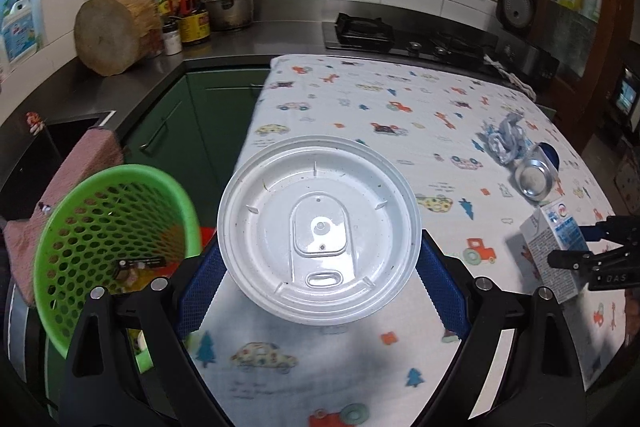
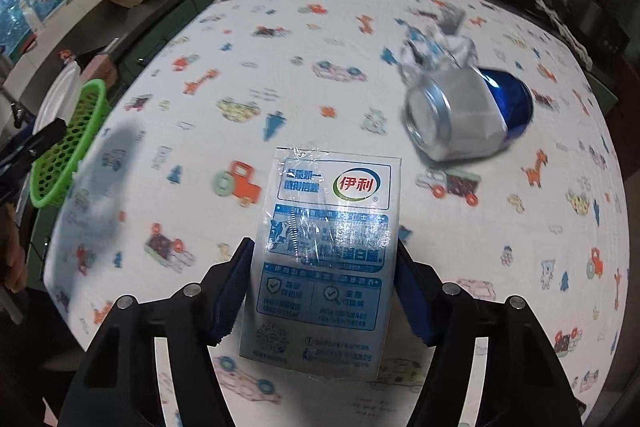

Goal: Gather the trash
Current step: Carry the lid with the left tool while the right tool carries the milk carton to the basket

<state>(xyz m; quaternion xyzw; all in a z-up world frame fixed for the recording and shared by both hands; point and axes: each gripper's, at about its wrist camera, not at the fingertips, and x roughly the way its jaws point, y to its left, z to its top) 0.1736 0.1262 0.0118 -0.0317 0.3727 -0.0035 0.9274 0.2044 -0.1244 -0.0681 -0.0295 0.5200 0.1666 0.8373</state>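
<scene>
Presently, by item:
Left gripper (image 1: 320,267): jaws spread wide and clamped on the white plastic lid (image 1: 319,229), one blue pad against each side of its rim; the lid is held clear above the table.
White plastic lid: round, its inner side facing the left wrist camera, with a raised tab panel in the middle and a few dark specks on it.
Right gripper (image 2: 322,291): jaws set on either side of the milk carton (image 2: 328,259), the blue pads against its two long edges; the grip looks closed on it.
Milk carton: white and blue with a red and green logo near its top end, a bit of clear wrap crinkled over its face; whether it rests on the table or is lifted cannot be told.
Green basket (image 1: 108,243): perforated plastic, beside the table's left edge, tilted so its mouth faces the left wrist camera; a dark label and some scraps lie inside.
Crushed can (image 2: 464,115): silver and blue, lying on its side on the table, near the carton.
Crumpled wrapper (image 2: 436,43): white and blue, touching the can on its far side.
Table (image 2: 280,47): covered with a white cloth printed with cars, tractors and trees.
</scene>
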